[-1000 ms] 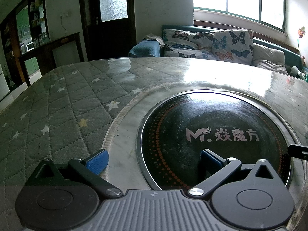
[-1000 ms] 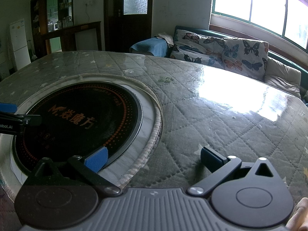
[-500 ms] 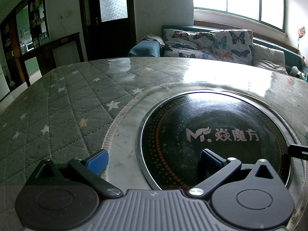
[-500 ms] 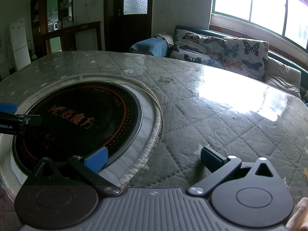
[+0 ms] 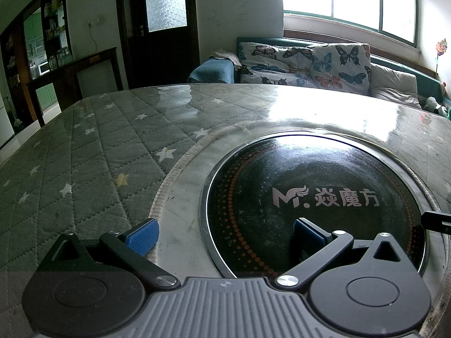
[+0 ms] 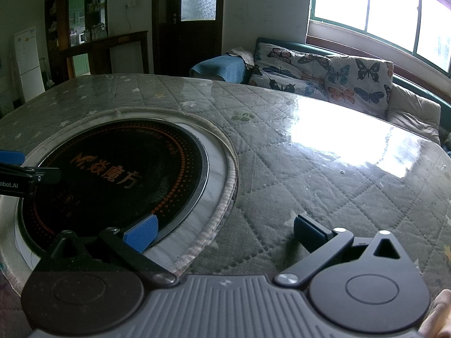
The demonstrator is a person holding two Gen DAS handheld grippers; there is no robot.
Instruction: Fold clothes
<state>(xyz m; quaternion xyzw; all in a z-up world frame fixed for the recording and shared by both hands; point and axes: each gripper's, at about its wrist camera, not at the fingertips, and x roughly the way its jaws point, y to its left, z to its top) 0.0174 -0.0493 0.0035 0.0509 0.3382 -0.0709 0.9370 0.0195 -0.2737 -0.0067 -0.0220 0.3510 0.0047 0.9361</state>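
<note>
Clothes: none in view, so folding appears not yet begun. Left gripper (image 5: 225, 232) and right gripper (image 6: 224, 232) hover spread and empty above the table (image 6: 324, 174).

Round black cooktop (image 5: 315, 205) set into table centre, printed with a pale logo and rings of orange dots, edged by a metal rim and a pale marble-like ring (image 5: 183, 197). Grey quilted cover (image 5: 84, 169) with star pattern over the remaining tabletop, under a glossy clear sheet reflecting window light. Frayed cord trim (image 6: 225, 197) around the cover's circular cutout. Beyond the far table edge: sofa with butterfly-print cushions (image 5: 310, 62), blue folded cloth (image 5: 211, 70) on its arm. Dark door with frosted pane (image 5: 165, 0) straight ahead. Bright window (image 6: 380, 5) ahead right. Dark shelving (image 6: 87, 8) and white refrigerator (image 6: 28, 62) far left.
</note>
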